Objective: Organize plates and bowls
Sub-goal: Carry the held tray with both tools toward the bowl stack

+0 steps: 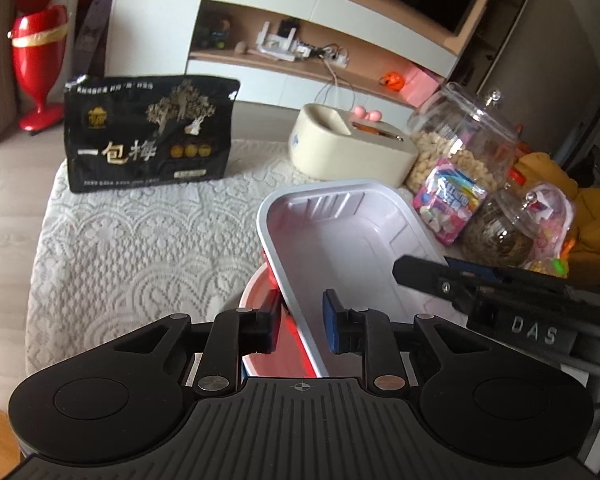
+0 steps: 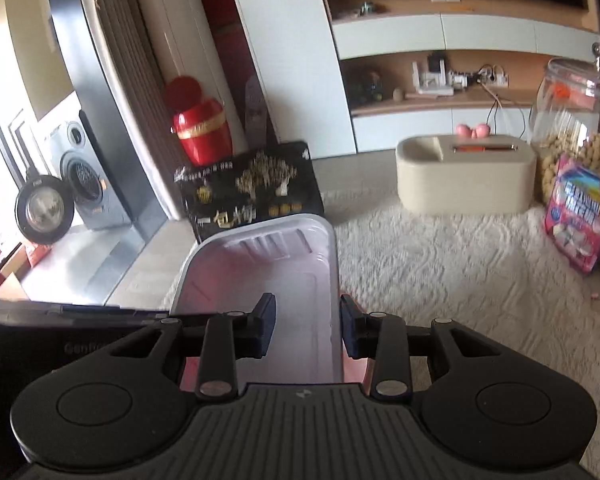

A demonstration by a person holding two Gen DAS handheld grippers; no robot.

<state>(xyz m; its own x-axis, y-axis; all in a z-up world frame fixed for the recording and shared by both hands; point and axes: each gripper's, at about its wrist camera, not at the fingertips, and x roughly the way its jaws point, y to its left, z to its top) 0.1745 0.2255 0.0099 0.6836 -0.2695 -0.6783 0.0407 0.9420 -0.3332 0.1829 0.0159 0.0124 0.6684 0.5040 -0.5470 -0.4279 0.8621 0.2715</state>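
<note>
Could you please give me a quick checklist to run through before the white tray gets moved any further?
1. Left gripper straddles the white tray wall: ok.
2. Right gripper straddles the opposite wall: ok.
3. Pads actually clamped on either wall: cannot tell.
4. Tray level: not ok, tilted over the red bowl.
5. Tray empty: ok.
6. Clear of the black snack bag: ok.

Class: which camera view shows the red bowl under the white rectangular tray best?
The left wrist view: the red bowl shows its rim and inner wall beside the white tray. The right wrist view shows only a pinkish sliver beneath the tray.
</note>
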